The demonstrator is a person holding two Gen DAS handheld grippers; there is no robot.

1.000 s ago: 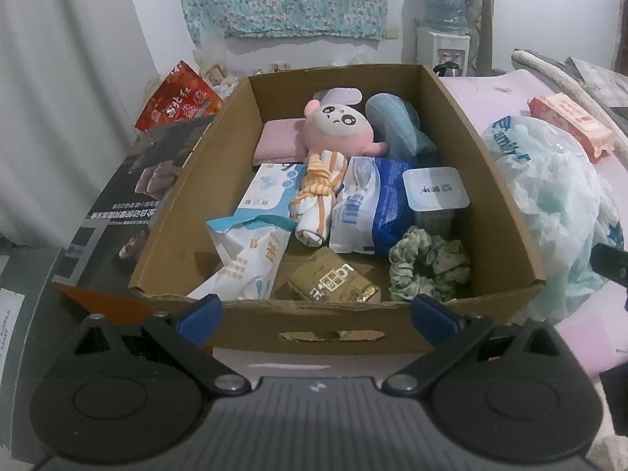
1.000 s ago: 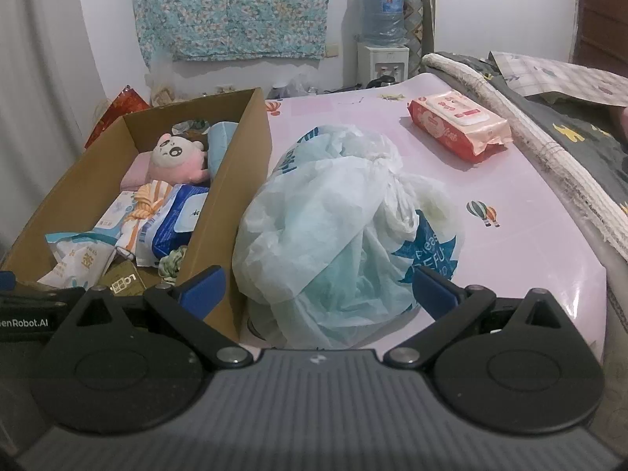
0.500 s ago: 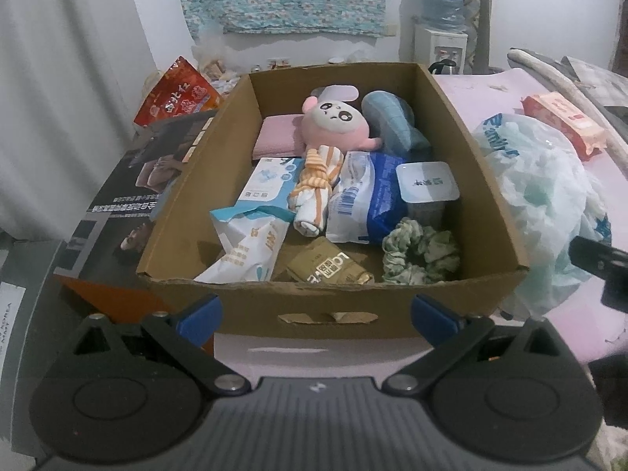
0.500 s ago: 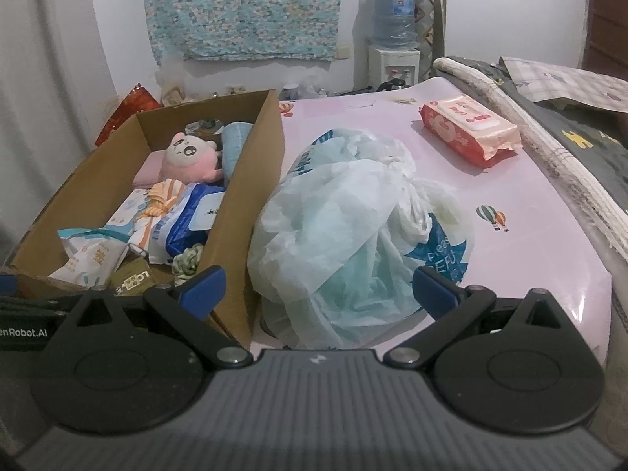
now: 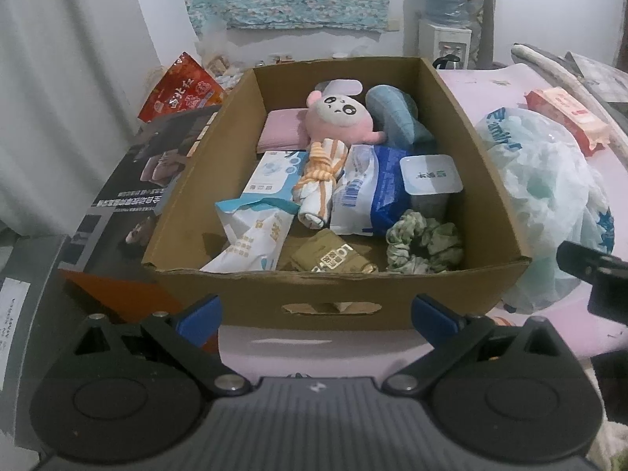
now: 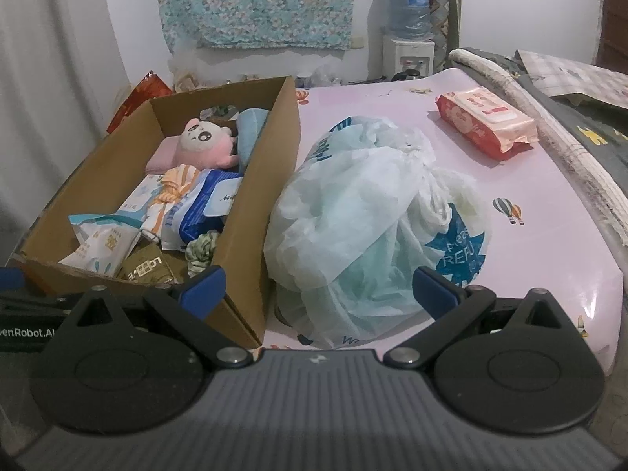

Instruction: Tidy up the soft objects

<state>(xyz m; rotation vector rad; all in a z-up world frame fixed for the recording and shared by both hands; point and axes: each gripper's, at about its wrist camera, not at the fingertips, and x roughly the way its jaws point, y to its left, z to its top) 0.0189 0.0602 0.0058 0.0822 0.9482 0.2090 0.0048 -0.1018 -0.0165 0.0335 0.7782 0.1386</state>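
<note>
A cardboard box point(image 5: 329, 294) point(image 6: 271, 180) sits on the pink table. It holds a pink plush toy point(image 5: 337, 115) point(image 6: 204, 141), a striped cloth roll point(image 5: 320, 180), a green scrunchie point(image 5: 424, 241), a blue wipes pack point(image 5: 376, 192) and several other packets. My left gripper point(image 5: 318, 316) is open just before the box's near wall, holding nothing. My right gripper point(image 6: 318, 286) is open in front of a crumpled white plastic bag point(image 6: 373, 212) point(image 5: 549, 188) that lies right of the box. A red wipes pack point(image 6: 486, 121) lies at the far right.
A dark printed board point(image 5: 149, 180) and a red snack bag point(image 5: 182, 92) lie left of the box. A water dispenser point(image 6: 408, 39) stands at the back wall. Folded bedding point(image 6: 569, 117) borders the table's right side. The right gripper's tip point(image 5: 592, 271) shows in the left wrist view.
Both grippers have drawn back and risen a little, so the box and the bag appear smaller and farther. Nothing was picked up or moved.
</note>
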